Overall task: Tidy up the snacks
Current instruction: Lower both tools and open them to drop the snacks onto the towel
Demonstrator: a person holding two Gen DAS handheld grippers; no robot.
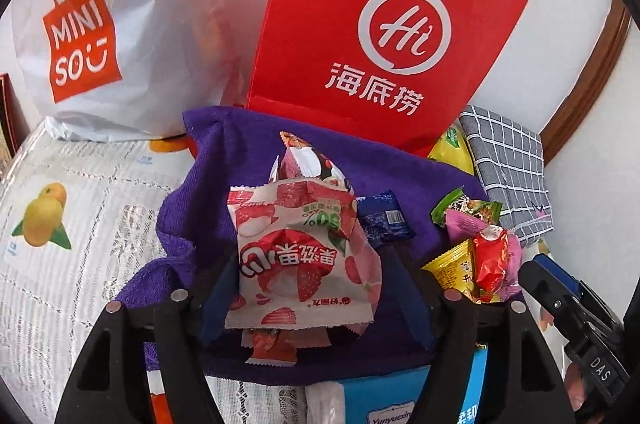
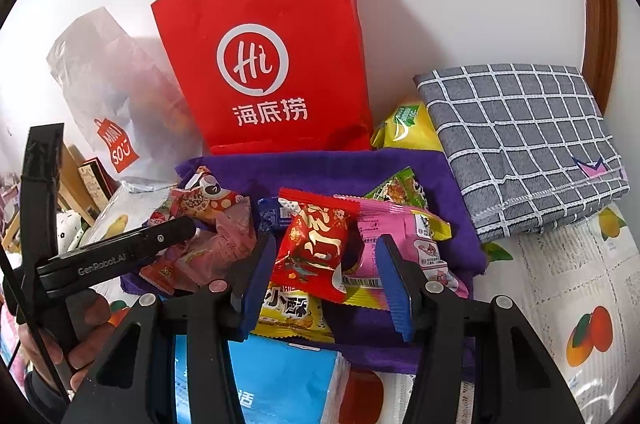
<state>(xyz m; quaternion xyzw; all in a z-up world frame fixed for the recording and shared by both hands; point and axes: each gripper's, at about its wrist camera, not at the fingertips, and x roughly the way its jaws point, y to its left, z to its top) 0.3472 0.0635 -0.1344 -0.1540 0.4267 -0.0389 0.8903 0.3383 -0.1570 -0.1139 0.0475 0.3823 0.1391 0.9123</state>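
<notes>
Left wrist view: between the parted, unclamped jaws of left gripper [image 1: 312,260], pink lychee packet [image 1: 296,248], upright on purple towel [image 1: 208,192]. Right wrist view: between right gripper [image 2: 326,244] fingers, red packet [image 2: 316,244] beside pink packet [image 2: 408,244]; cannot tell whether gripped. Farther back, red paper bag [image 2: 260,36] and white bag [image 1: 120,24] against wall.

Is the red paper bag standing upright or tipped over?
Upright. The red paper bag stands on its base behind the purple towel, handles pointing up, against the wall.
</notes>
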